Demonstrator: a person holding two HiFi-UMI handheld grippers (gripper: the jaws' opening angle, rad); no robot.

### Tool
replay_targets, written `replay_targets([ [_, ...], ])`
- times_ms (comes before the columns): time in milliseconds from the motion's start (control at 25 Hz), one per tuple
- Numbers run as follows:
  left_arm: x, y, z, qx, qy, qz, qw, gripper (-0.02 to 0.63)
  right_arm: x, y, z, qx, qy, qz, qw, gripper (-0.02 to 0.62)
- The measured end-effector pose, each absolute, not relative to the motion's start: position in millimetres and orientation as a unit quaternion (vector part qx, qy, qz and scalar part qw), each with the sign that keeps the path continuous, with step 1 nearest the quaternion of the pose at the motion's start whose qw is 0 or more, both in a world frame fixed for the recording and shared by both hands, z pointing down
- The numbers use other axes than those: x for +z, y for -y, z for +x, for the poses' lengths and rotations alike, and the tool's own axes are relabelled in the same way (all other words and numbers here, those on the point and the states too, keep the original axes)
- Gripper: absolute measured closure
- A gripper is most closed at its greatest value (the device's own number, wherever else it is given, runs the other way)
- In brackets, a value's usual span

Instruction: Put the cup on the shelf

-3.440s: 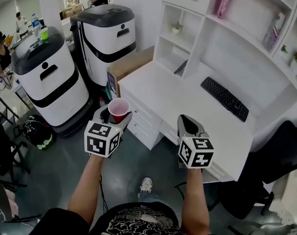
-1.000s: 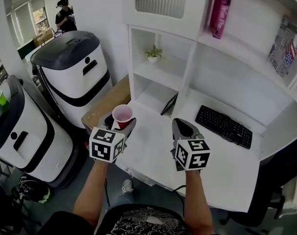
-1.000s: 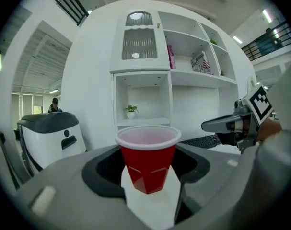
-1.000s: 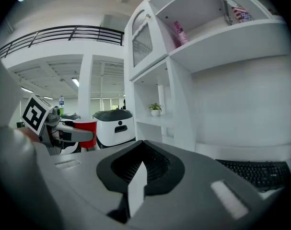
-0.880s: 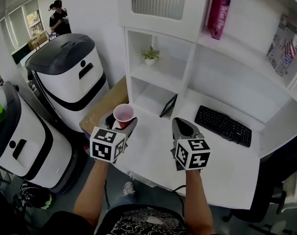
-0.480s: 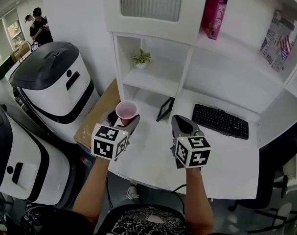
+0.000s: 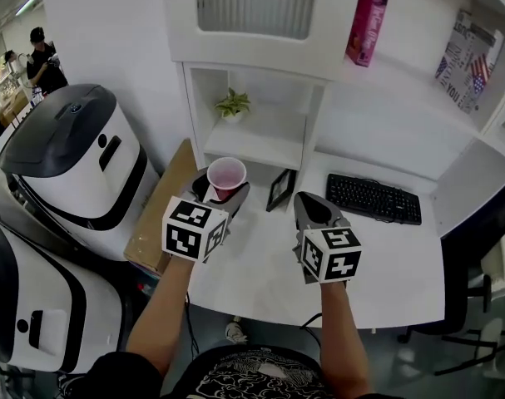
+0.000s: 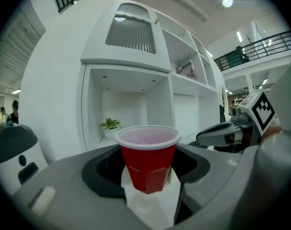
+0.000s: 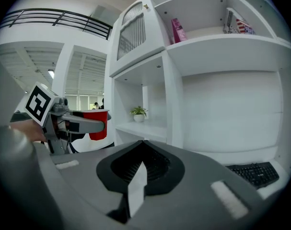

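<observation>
cup (image 7: 227, 174): red, upright, open end up, held above the desk's (image 7: 385, 260) back-left corner, not yet on the shelf
left gripper (image 7: 214, 199): fingers (image 8: 150, 201) clamped on the cup's base
right gripper (image 7: 312, 209): fingers (image 9: 135, 188) pressed together, nothing between them, above the desk's middle
shelf (image 7: 264, 144): low compartment just beyond the cup, potted plant (image 7: 233, 104) at its back
desk: keyboard (image 7: 373, 199) by the back edge, picture frame (image 7: 279, 189) near the cup

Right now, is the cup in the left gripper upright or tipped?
Upright. The cup stands rim-up, its rim level, clamped at its base in the left gripper.
</observation>
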State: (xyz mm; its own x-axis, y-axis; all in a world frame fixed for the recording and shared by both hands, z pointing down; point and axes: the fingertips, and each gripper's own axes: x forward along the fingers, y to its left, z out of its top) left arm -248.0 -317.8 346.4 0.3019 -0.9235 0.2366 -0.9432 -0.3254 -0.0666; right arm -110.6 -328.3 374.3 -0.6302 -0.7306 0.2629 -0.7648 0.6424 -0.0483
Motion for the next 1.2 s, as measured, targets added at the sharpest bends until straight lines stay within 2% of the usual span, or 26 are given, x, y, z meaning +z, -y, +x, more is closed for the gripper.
replay_targets([
  [440,320.3,372.2,-233.2,0.103,0.521,0.847,0.016,0.317,372.0,337.5,-119.3,0.075,0.882,0.453,0.109,0.572],
  [1200,328.2,442.1,-210.0,0.096,0.486,0.869,0.018,0.312,385.5,345.6,-120.6,0.081,0.862,0.487,0.120,0.572],
])
